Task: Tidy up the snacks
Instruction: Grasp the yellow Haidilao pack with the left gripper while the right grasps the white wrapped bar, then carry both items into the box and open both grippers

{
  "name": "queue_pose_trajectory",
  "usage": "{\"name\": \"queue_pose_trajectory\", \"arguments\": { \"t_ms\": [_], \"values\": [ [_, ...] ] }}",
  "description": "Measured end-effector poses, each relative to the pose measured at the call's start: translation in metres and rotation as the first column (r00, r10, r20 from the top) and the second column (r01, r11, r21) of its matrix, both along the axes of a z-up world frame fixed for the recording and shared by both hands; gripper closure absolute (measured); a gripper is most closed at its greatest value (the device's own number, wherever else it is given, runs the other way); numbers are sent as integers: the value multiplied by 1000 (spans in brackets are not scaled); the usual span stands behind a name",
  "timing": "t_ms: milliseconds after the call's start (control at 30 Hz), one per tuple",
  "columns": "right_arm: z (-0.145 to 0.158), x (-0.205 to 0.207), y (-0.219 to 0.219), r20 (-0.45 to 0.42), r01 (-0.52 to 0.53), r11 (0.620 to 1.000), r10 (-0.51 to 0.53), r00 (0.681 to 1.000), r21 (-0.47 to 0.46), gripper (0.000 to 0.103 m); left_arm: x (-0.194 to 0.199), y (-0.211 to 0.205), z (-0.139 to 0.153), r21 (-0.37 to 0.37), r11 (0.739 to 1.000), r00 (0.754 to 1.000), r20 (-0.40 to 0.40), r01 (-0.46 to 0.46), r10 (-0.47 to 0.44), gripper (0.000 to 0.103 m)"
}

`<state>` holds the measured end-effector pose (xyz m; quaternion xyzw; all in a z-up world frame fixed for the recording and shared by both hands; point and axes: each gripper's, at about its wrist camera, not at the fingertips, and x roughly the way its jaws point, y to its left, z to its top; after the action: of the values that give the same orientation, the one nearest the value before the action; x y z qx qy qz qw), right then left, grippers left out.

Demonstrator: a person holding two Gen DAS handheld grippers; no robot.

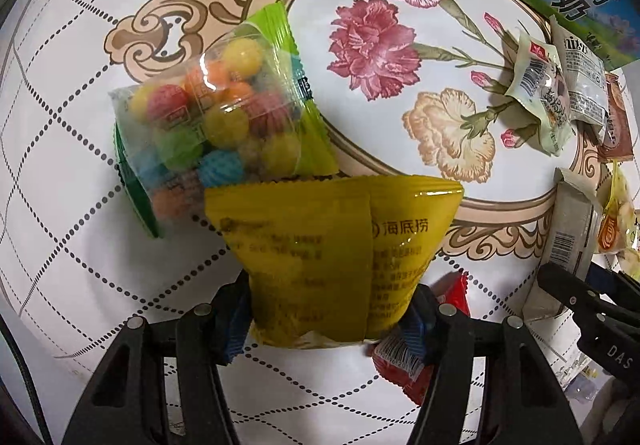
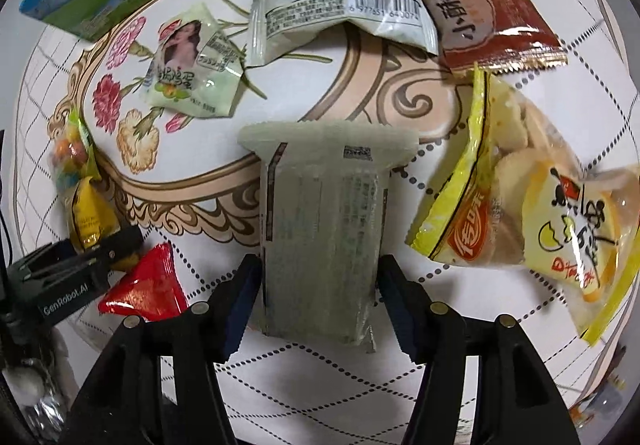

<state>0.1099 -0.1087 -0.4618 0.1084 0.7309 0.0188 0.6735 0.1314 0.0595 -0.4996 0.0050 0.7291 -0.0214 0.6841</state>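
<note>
While both point down | left gripper (image 1: 328, 309) jaws clamp yellow packet (image 1: 332, 245), long axis along fingers | right gripper (image 2: 320, 305) jaws flank pale packet (image 2: 320, 245), narrow gaps.

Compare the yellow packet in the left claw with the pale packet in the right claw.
The yellow packet is opaque yellow foil; the pale packet is translucent grey-white. The yellow packet flares wide and puffy; the pale packet is narrower and boxier. The yellow packet's top touches a candy bag; the pale packet touches nothing else. Both sit lengthwise between claw fingers.
</note>
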Motion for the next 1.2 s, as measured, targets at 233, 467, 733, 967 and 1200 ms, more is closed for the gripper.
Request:
{"name": "queue_pose_trajectory", "arguments": {
  "t_ms": [233,467,733,967,1200],
  "values": [
    [1,-22,-7,63,41,999,-40,997,-15,42,-14,-19,20,48,999,998,67,-2,-1,46],
    [18,-54,-26,113,75,995,-82,990,63,47,-15,-31,58,5,1000,993,117,-7,7,47],
    [97,-40,-38,222,59,972,-110,969,226,47,7,-48,157,-164,986,976,215,-4,40,48],
    [192,41,-49,430,-32,974,-69,900,223,47,81,-65,231,-310,949,957,288,54,39,47],
    [189,148,-61,429,-32,995,-11,903,93,47,187,-65,221,-286,957,973,230,43,25,47]
  ]
}}
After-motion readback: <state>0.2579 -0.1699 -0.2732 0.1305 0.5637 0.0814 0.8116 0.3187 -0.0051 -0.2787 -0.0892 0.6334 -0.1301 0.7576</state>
